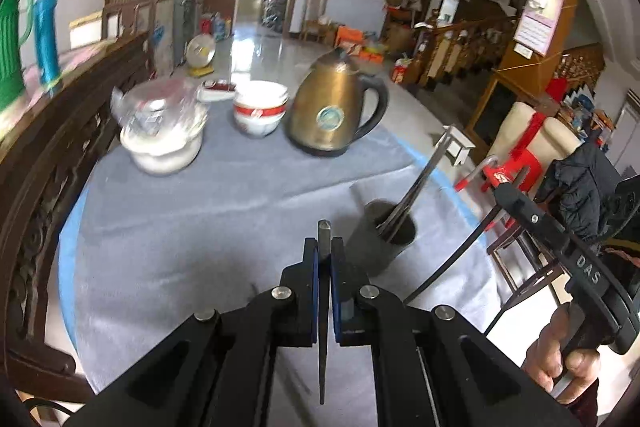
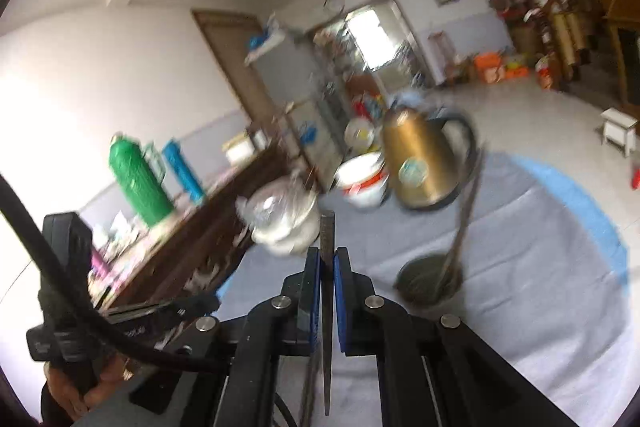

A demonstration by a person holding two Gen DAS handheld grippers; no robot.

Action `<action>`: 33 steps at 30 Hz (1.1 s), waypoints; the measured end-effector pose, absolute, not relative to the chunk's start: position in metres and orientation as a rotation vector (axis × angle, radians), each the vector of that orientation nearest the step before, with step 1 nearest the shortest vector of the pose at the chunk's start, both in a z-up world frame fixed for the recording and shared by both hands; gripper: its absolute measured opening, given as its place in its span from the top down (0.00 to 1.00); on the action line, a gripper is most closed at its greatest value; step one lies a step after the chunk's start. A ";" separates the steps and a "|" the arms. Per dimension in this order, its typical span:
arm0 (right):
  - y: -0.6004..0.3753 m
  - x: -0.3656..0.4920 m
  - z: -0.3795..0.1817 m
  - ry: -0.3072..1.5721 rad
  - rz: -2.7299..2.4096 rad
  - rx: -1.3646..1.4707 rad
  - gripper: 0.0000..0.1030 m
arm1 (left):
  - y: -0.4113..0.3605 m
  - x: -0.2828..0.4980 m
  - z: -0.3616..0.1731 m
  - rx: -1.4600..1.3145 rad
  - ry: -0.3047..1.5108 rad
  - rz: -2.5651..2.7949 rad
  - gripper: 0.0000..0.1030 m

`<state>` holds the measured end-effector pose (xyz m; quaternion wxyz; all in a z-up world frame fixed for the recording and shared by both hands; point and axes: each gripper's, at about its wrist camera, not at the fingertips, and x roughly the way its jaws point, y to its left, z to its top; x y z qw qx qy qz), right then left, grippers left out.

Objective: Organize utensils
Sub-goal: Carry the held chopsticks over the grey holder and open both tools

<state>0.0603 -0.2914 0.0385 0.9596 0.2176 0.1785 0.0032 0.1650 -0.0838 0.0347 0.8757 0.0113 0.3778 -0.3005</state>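
Note:
My left gripper (image 1: 324, 247) is shut on a dark chopstick (image 1: 323, 311) that runs upright between its blue pads, above the grey tablecloth (image 1: 208, 227). A dark utensil cup (image 1: 380, 243) stands just right of it and holds several metal chopsticks (image 1: 420, 179) leaning right. My right gripper (image 2: 327, 259) is shut on another dark chopstick (image 2: 327, 311). The same cup (image 2: 430, 281) with leaning chopsticks (image 2: 466, 211) is to its right. The right gripper's body shows at the left wrist view's right edge (image 1: 576, 263).
A brass kettle (image 1: 336, 107), stacked red-and-white bowls (image 1: 260, 107) and a plastic-covered white bowl (image 1: 162, 131) stand at the table's far side. A dark carved wooden bench (image 1: 52, 155) runs along the left. A small white stool (image 1: 456, 143) stands on the floor.

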 end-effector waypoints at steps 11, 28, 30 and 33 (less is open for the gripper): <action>-0.341 0.053 0.075 0.189 -0.184 0.431 0.93 | -0.145 0.191 0.090 -0.026 0.667 -0.665 0.95; -0.355 0.092 0.053 0.220 -0.313 0.370 0.93 | -0.203 0.233 0.056 -0.120 0.547 -0.496 0.94; -0.358 0.094 0.045 0.268 -0.290 0.389 0.93 | -0.206 0.231 0.047 -0.095 0.575 -0.508 0.94; -0.365 0.091 0.034 0.326 -0.257 0.431 0.90 | -0.203 0.224 0.042 -0.064 0.606 -0.533 0.94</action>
